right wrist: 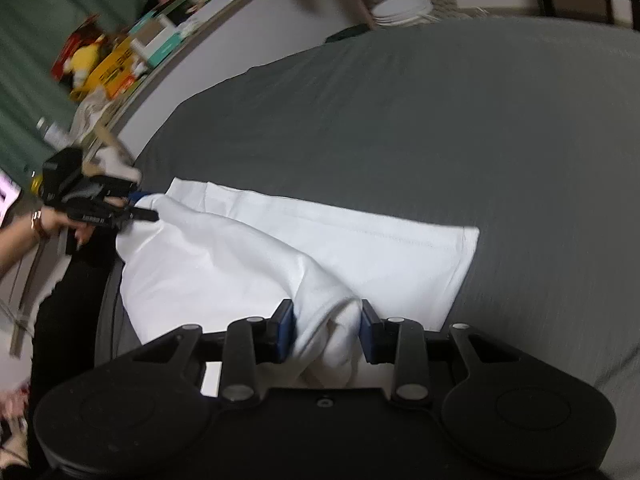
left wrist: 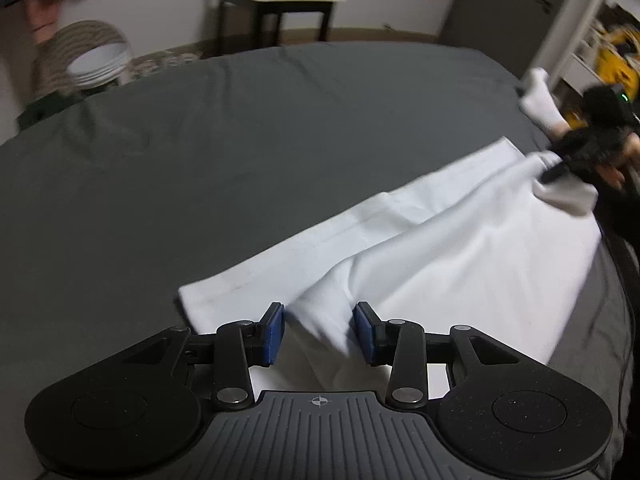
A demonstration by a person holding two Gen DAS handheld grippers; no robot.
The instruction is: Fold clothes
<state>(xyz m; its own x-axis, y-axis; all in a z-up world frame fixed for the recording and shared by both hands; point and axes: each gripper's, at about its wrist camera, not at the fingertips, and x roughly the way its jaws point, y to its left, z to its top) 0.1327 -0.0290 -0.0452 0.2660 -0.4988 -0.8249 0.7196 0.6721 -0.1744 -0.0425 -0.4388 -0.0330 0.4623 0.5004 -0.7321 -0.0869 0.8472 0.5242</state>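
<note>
A white garment (left wrist: 460, 248) lies along the near edge of a bed covered in a grey sheet (left wrist: 240, 140). Its far half rests flat, and its near edge is raised in a ridge that runs between my two grippers. My left gripper (left wrist: 319, 332) is shut on a bunched fold of the garment at one end. Far right in the left wrist view, my right gripper (left wrist: 550, 172) pinches the other end. In the right wrist view, the right gripper (right wrist: 327, 330) clamps a thick roll of the white garment (right wrist: 360, 248). The left gripper (right wrist: 140, 210) shows at far left, held by a hand (right wrist: 48, 224).
A white sock (left wrist: 540, 100) lies at the bed's right edge by shelves with yellow items (left wrist: 616, 64). A small dark-legged table (left wrist: 288, 0) and a woven basket (left wrist: 92, 56) stand beyond the bed. A cluttered ledge (right wrist: 112, 60) runs along the wall.
</note>
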